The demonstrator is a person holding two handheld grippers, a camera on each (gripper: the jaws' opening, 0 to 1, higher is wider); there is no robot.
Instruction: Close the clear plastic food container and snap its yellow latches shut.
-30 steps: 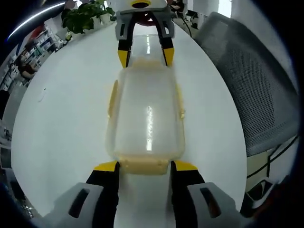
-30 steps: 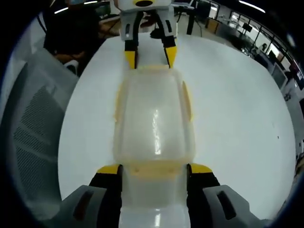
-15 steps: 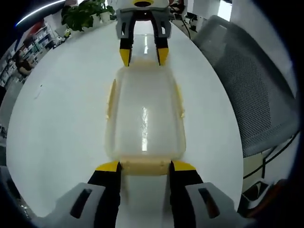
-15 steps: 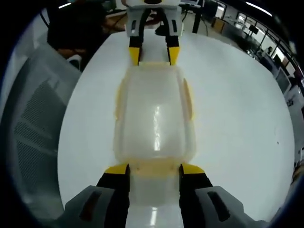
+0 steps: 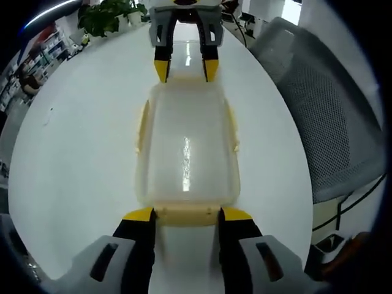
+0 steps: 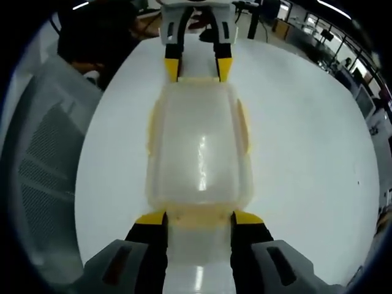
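Fingers of the left gripper (image 5: 187,213) and right gripper (image 6: 199,217) clamped on opposite end latches of the lidded container (image 5: 185,147) on the table (image 5: 79,141); latching underway; next, press each latch home.

Container (image 5: 187,150): cloudy lid hides contents from us. End latch (image 5: 185,214): we cannot tell if snapped. Grey mesh chair (image 5: 318,122): cut by edge. Shelving (image 5: 37,58) beyond table: too blurred for us.
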